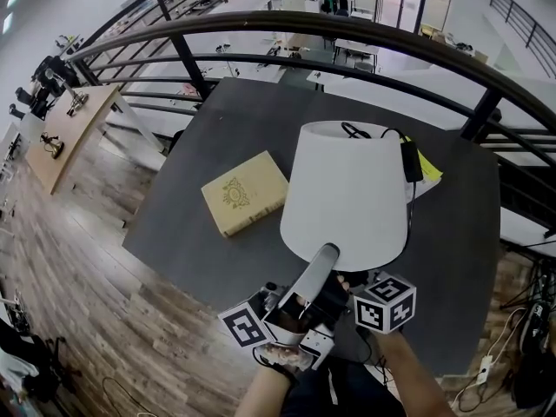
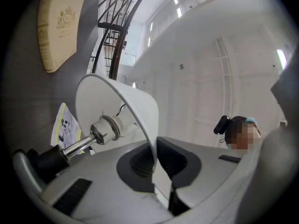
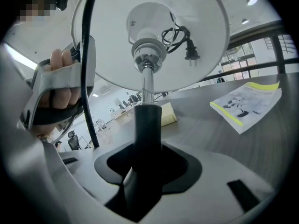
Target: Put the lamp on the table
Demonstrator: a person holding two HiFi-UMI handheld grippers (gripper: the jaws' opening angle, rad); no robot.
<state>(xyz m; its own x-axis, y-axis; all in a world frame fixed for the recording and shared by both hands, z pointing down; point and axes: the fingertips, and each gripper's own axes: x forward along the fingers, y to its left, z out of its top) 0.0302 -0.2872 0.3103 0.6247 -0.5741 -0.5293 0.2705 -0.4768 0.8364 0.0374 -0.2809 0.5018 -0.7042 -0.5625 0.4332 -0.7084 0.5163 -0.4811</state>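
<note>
The lamp has a white shade (image 1: 347,189), a chrome neck (image 2: 79,146) and a black stem (image 3: 147,129). I hold it above the near part of the dark table (image 1: 217,120). My left gripper (image 2: 154,164) is shut on the rim of the shade (image 2: 135,101); in the head view its grey finger (image 1: 320,263) reaches up onto the shade's near edge. My right gripper (image 3: 145,171) is shut on the black stem under the shade (image 3: 149,36). The lamp's cord and plug (image 3: 180,36) are tucked inside the shade. The lamp's base is hidden.
A tan book (image 1: 245,192) lies on the table left of the lamp. A white and yellow leaflet (image 1: 427,170) lies to its right, partly under the shade. A dark curved railing (image 1: 347,33) runs beyond the table's far edge. Wooden floor shows at the left.
</note>
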